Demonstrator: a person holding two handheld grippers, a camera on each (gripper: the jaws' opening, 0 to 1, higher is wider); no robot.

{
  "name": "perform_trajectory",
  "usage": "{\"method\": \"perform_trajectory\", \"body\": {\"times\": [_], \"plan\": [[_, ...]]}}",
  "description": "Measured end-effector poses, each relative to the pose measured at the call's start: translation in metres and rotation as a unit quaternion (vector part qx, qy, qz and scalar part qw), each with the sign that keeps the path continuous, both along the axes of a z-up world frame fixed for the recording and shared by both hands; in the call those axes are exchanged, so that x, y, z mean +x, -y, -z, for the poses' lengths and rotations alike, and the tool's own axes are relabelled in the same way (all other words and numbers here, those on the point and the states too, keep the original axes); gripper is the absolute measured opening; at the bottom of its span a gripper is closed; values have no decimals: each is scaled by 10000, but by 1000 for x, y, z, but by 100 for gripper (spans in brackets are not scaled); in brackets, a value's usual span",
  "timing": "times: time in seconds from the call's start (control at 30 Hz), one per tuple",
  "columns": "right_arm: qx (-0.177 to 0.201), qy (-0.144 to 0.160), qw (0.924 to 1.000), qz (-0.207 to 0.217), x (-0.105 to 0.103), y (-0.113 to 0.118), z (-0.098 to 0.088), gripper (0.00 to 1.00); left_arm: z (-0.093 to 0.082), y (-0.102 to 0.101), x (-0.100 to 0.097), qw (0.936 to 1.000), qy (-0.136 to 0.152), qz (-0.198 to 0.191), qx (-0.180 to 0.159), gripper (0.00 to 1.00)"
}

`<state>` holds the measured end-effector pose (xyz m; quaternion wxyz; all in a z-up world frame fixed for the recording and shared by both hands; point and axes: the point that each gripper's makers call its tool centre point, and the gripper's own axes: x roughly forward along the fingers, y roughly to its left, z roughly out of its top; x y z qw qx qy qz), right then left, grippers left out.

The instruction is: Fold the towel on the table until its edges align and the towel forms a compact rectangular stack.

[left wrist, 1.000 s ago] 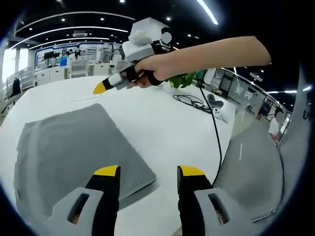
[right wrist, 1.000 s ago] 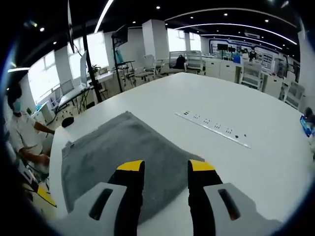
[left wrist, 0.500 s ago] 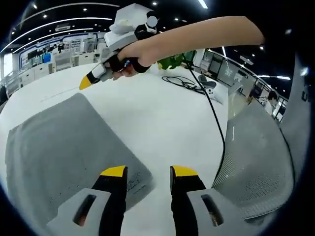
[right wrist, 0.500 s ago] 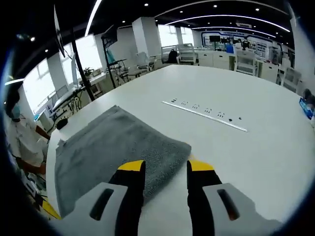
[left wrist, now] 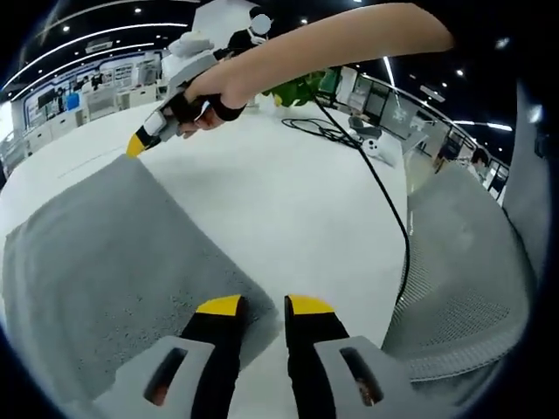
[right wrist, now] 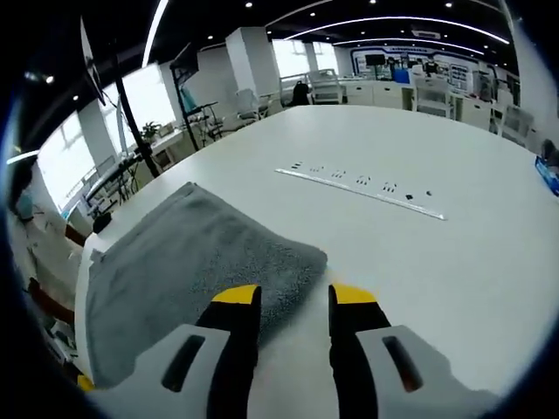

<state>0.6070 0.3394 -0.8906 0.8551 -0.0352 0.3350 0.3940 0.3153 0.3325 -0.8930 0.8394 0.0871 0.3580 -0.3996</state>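
Open-plan office, plainly. Dark ceiling overhead, crossed by long curved light strips [right wrist: 410, 19] and dotted with small spotlights. Big white table [right wrist: 454, 253] up front, with a slim strip of sockets [right wrist: 362, 186] set into its top. Further back, rows of white desks and office chairs [right wrist: 325, 85], a square white column [right wrist: 249, 63] and tall bright windows [right wrist: 153, 96]. In the left gripper view, a grey mesh chair back [left wrist: 463, 262] just beside the table edge, a black cable [left wrist: 367, 166] trailing across the white top, a leafy green plant [left wrist: 301, 87] behind, more workstations [left wrist: 87, 92] along the far wall.
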Motion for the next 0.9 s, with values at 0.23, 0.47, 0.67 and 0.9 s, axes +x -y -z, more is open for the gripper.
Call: {"method": "perform_trajectory", "body": {"times": [0.23, 0.47, 0.67, 0.9], "plan": [[-2, -59, 10000, 59, 7, -2, 14, 25, 14, 3, -9, 9989, -28, 244, 401, 16], [25, -46, 10000, 48, 8, -3, 17, 17, 19, 7, -6, 9965, 158, 361, 743, 16], [131, -84, 9998, 114, 9, -3, 19, 8, 20, 9, 0, 9961, 236, 295, 796, 12], [188, -111, 9996, 157, 9, 0, 22, 1, 21, 17, 6, 9938, 407, 360, 972, 7]]}}
